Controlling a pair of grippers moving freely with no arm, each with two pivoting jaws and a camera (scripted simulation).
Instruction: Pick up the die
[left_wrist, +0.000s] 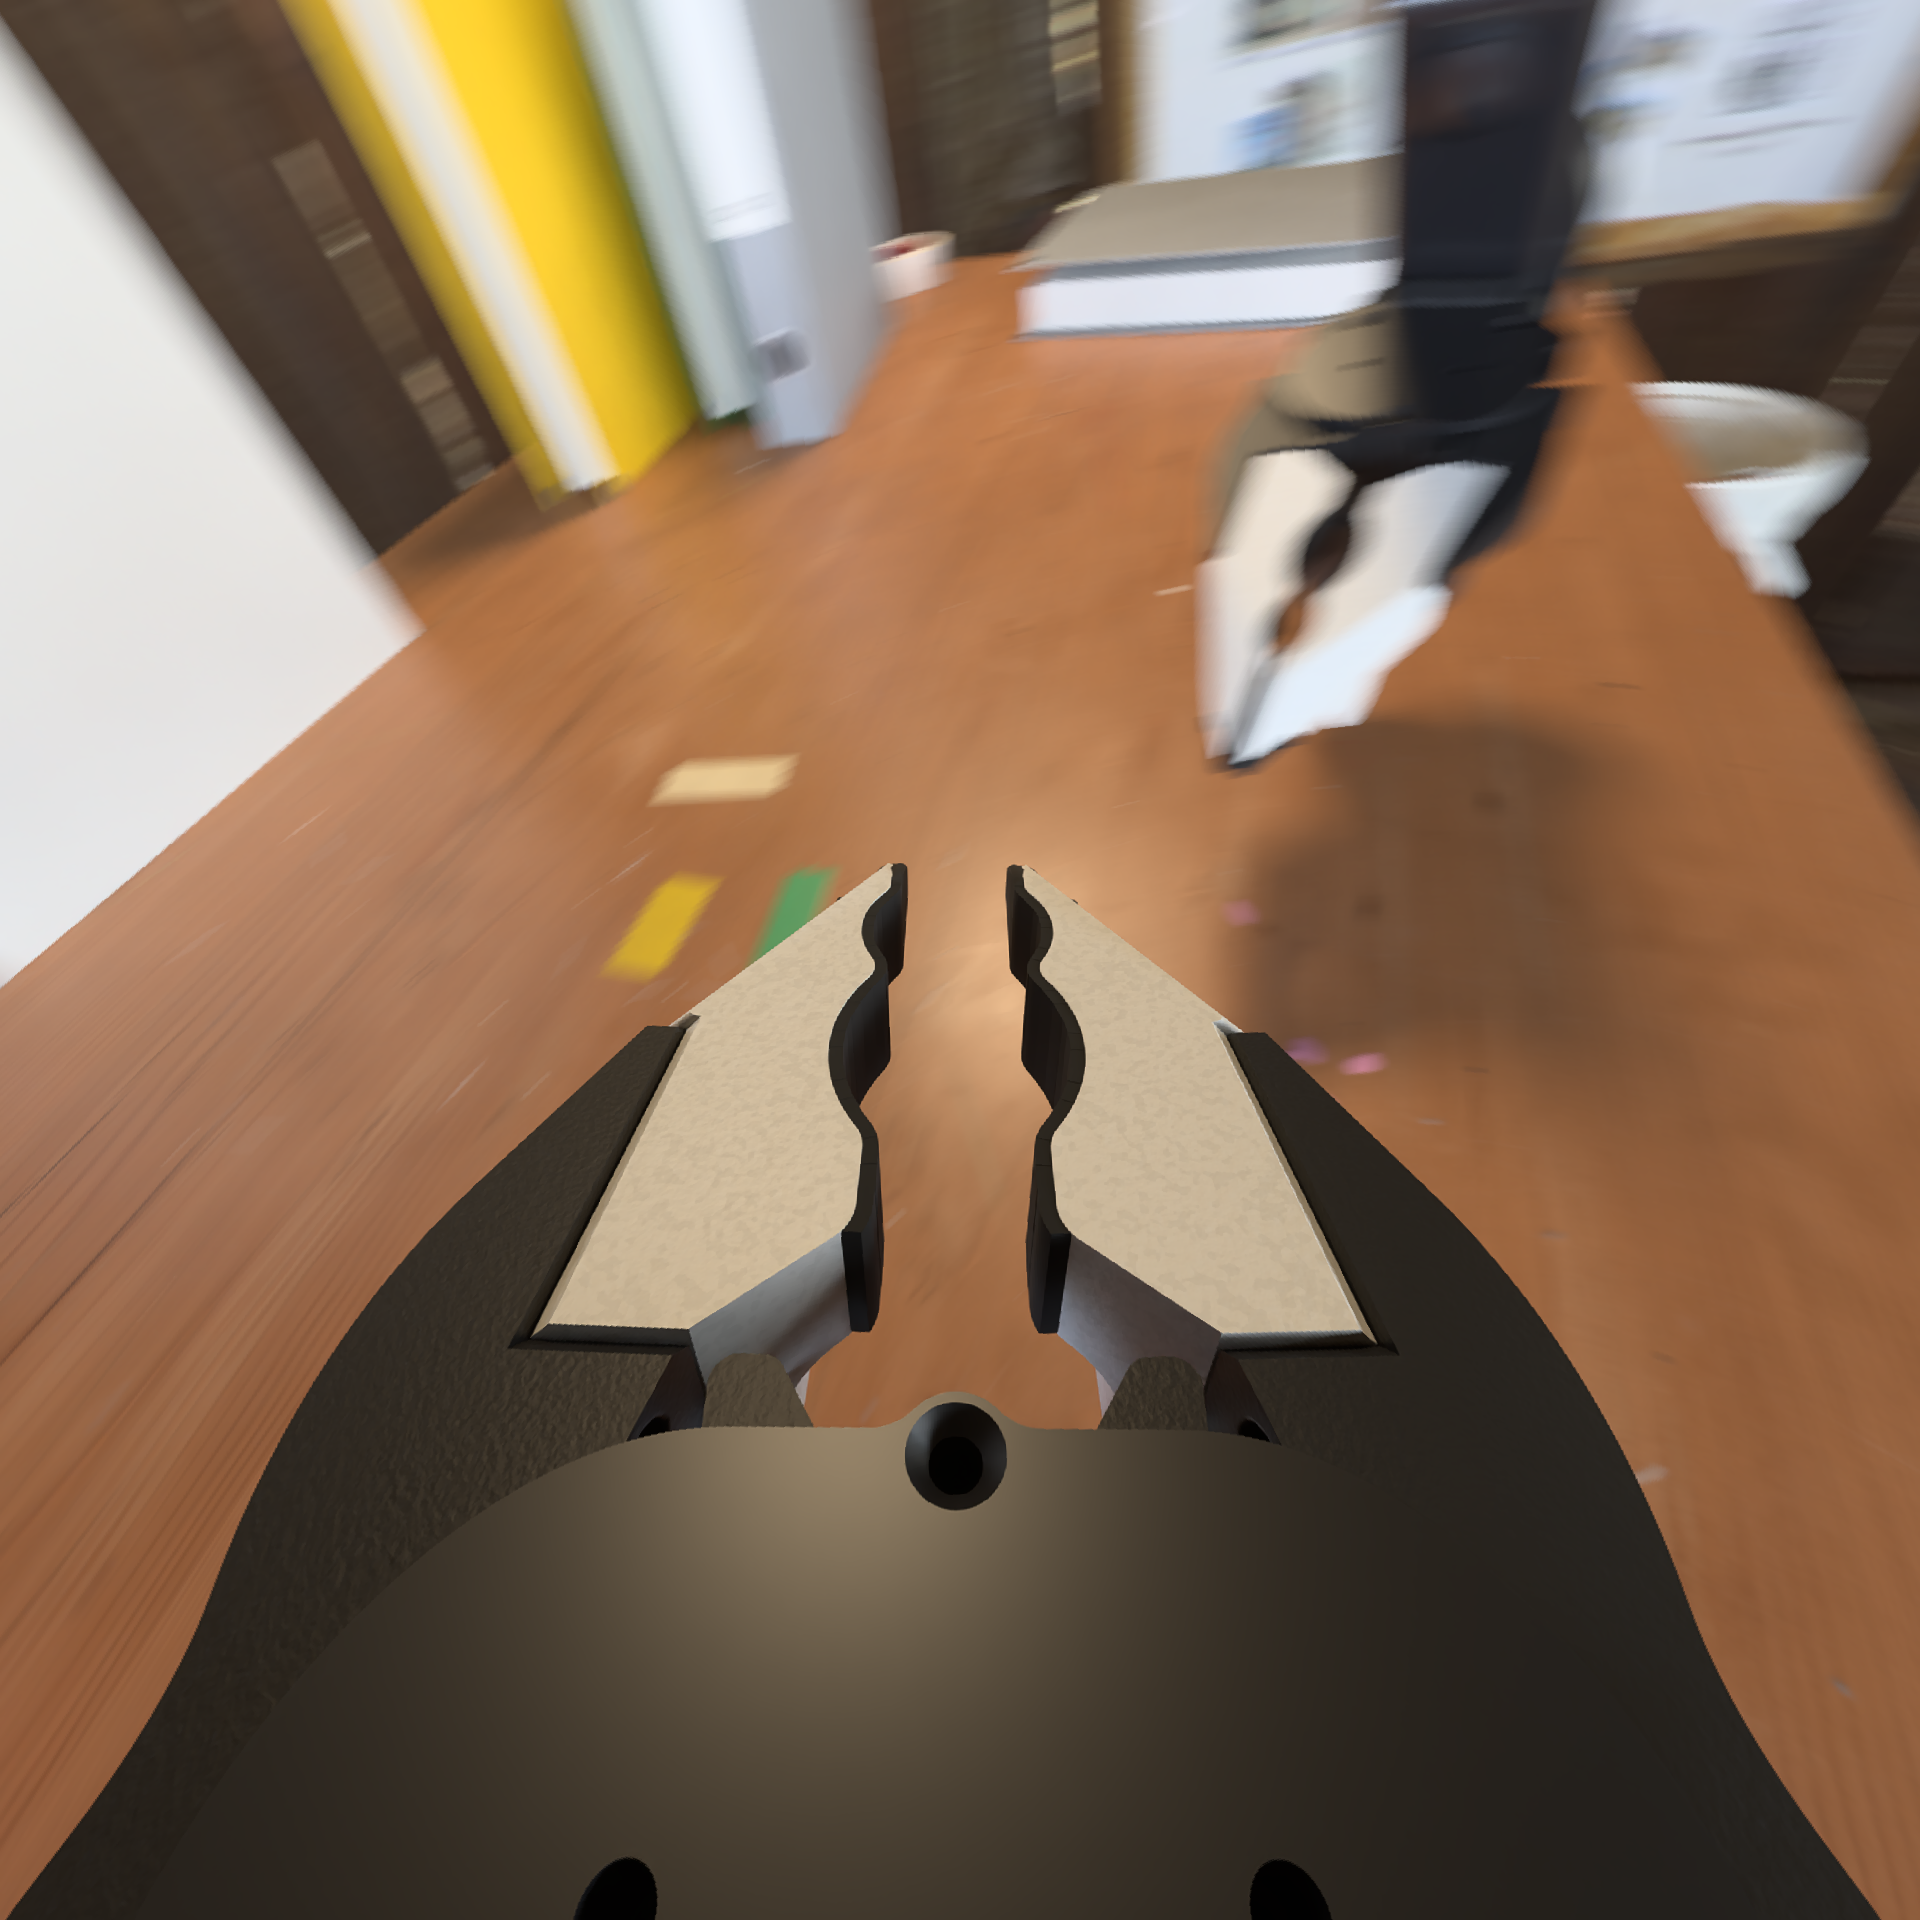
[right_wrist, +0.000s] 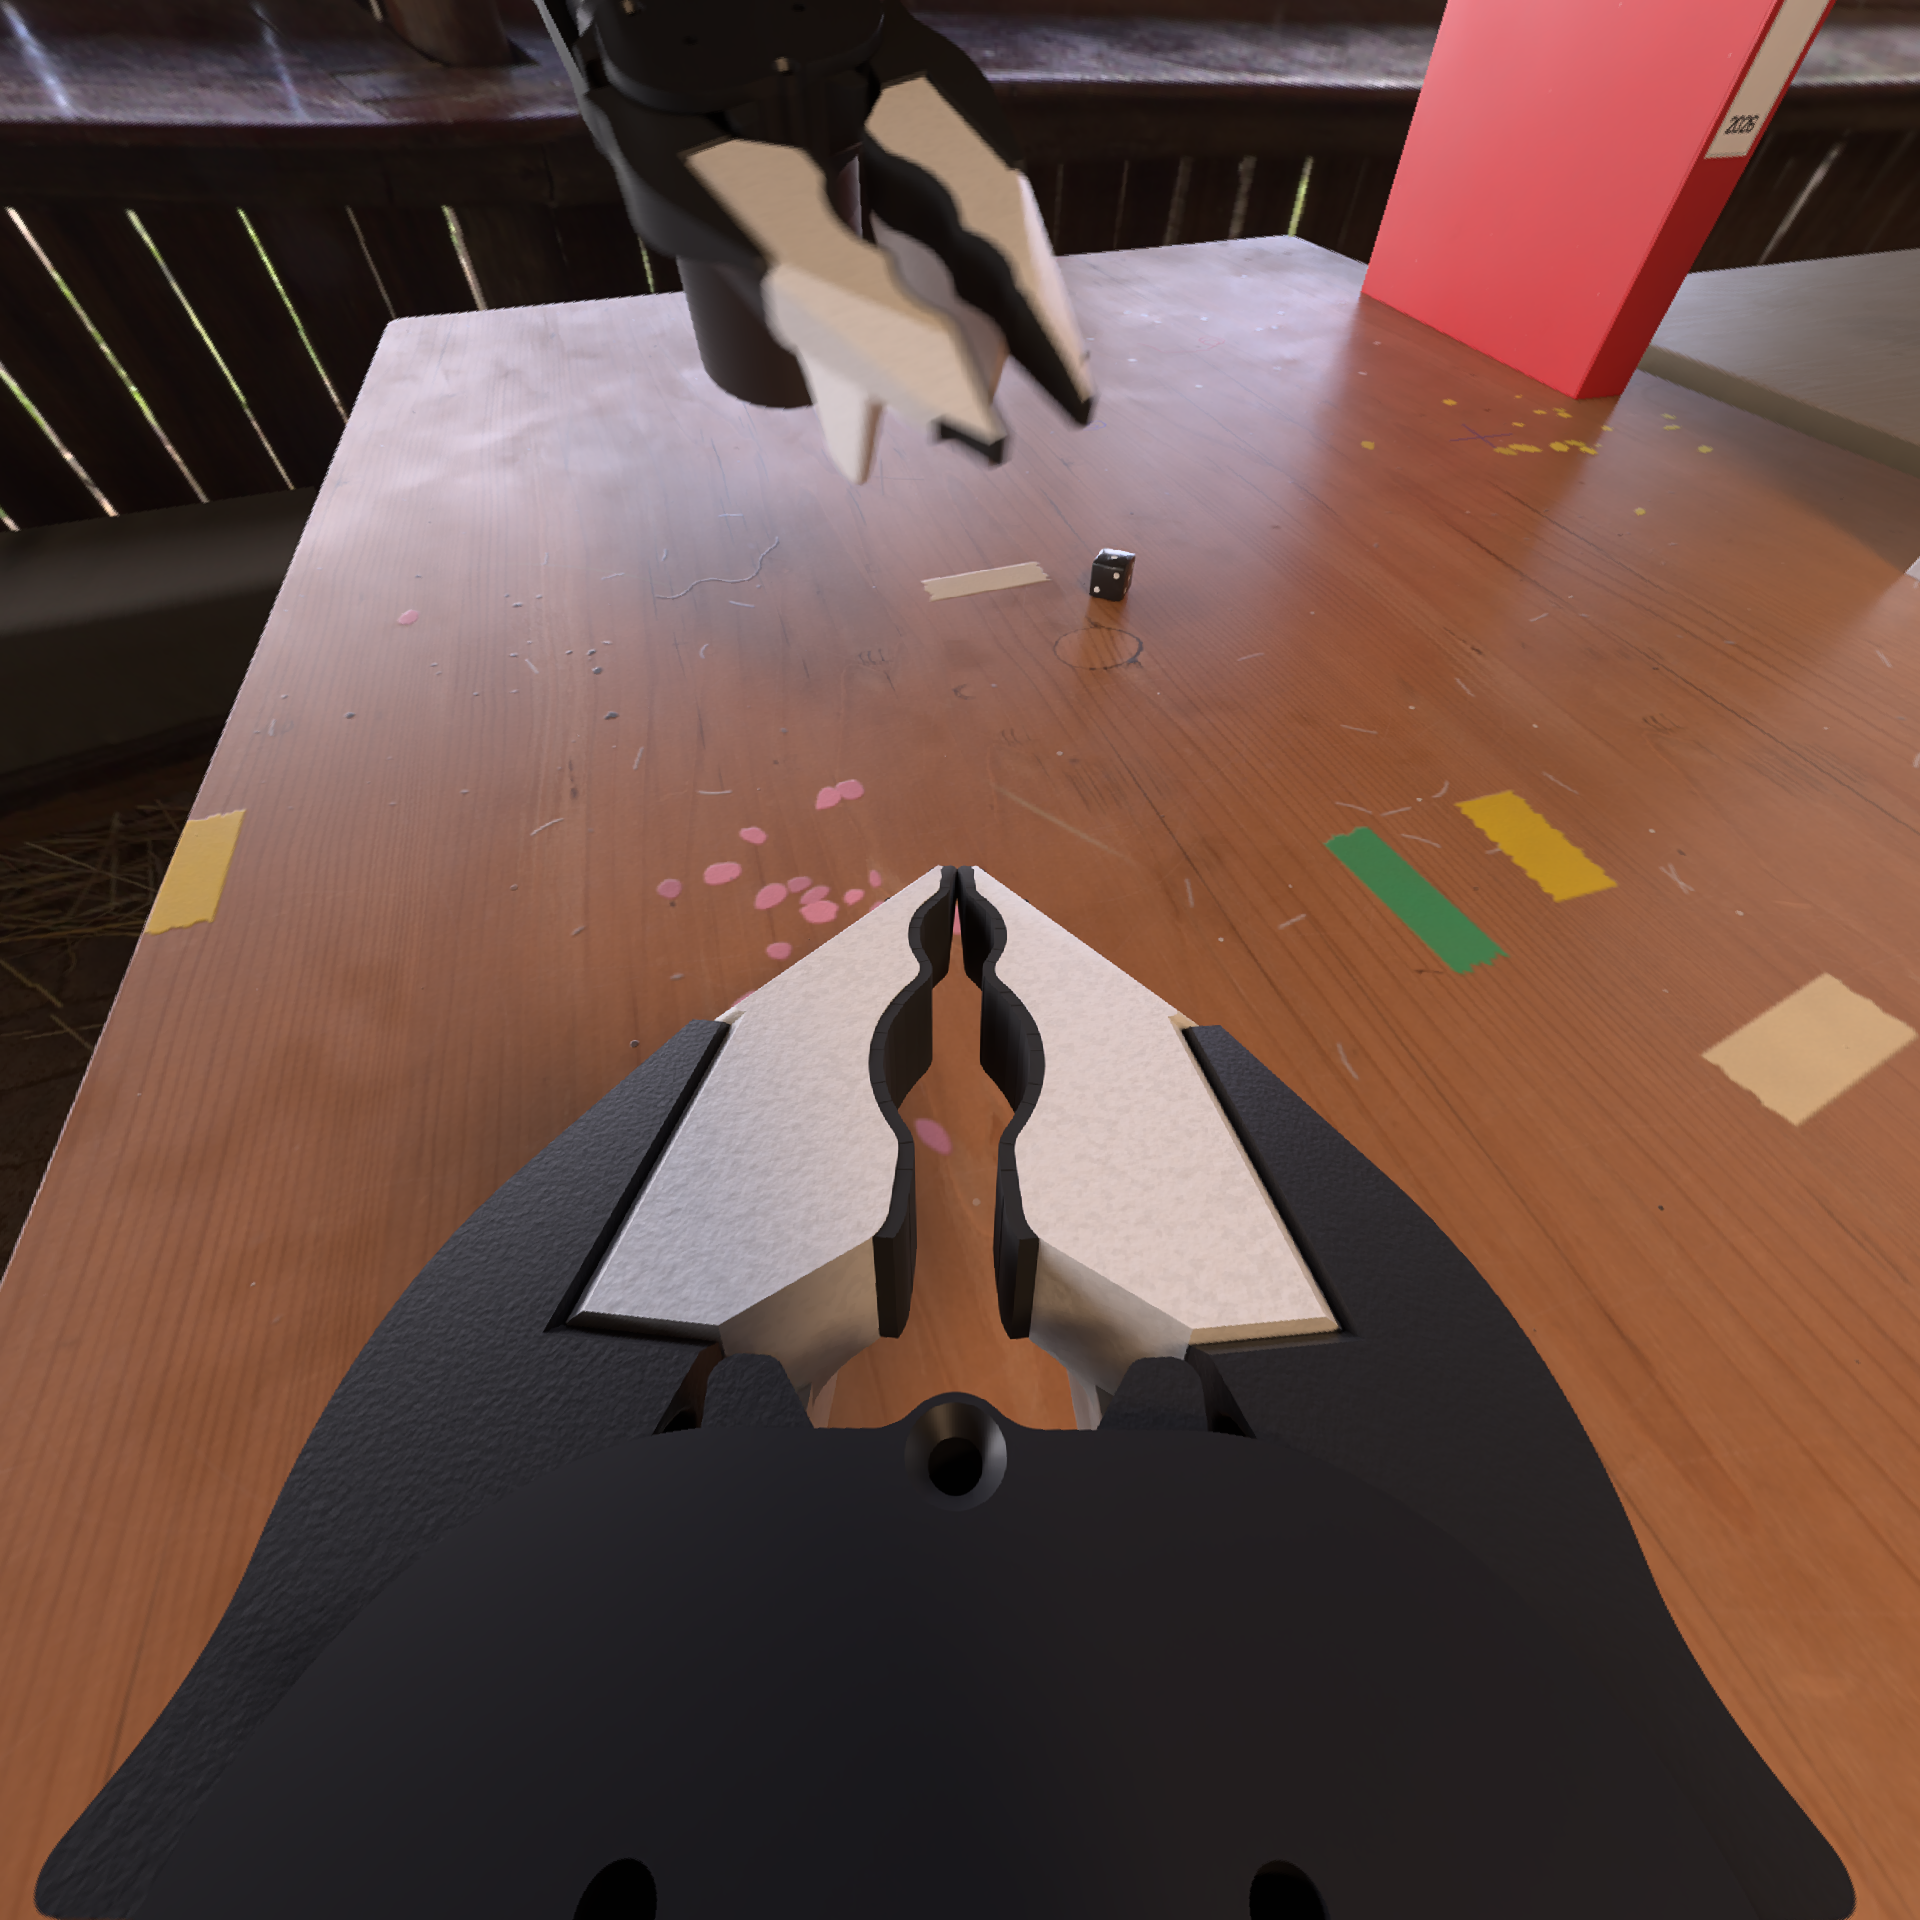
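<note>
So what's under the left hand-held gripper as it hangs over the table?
Bare wooden table. The die and a beige tape strip lie nearer the camera, not beneath the left hand-held gripper. Its body hides the tabletop behind it.

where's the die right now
In the right wrist view, the black die sits on the wooden table, right of a beige tape strip, below the left gripper.

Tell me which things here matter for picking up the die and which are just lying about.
For the job: black die; left gripper, open; right gripper, shut and empty.
Lying about: red binder; green tape strip; yellow tape strip; pink paint spots.
</note>
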